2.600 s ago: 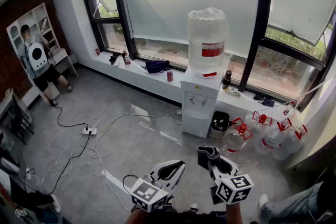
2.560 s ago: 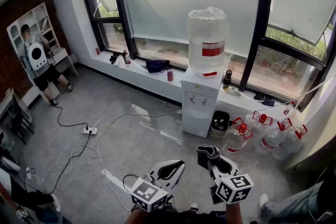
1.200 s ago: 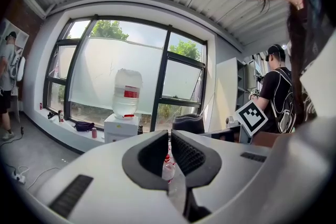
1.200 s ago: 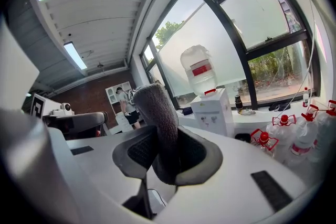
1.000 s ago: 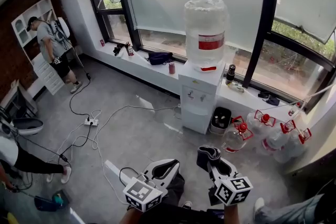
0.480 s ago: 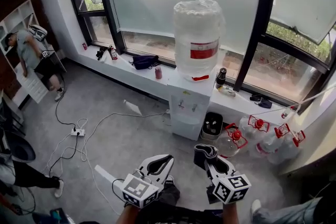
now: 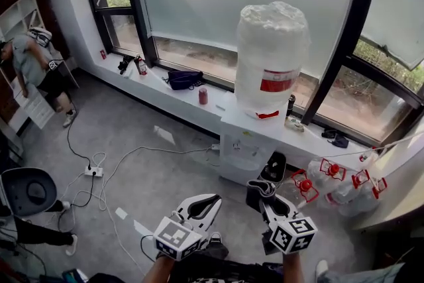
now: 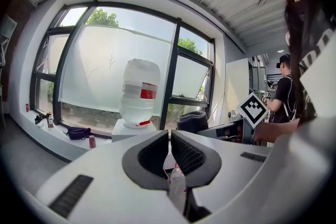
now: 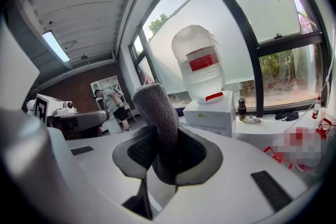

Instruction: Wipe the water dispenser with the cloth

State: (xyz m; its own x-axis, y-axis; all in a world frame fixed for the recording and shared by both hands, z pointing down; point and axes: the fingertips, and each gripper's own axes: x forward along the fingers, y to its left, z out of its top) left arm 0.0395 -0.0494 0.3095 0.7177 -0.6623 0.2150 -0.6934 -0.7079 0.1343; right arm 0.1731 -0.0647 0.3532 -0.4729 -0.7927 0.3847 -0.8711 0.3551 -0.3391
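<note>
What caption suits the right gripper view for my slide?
Right gripper clamps grey cloth, facing the water dispenser by the window.

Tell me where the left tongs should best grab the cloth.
Probably the free rolled end of the cloth, sticking out beyond the right tongs, coming from the left side: the rest is clamped between those jaws. The left tongs are shut, so open them first.

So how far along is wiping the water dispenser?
Done: the cloth is clamped in the right gripper. In hand: it is held short of the water dispenser, not touching it. Left: all the wiping; the left gripper is shut and empty.
</note>
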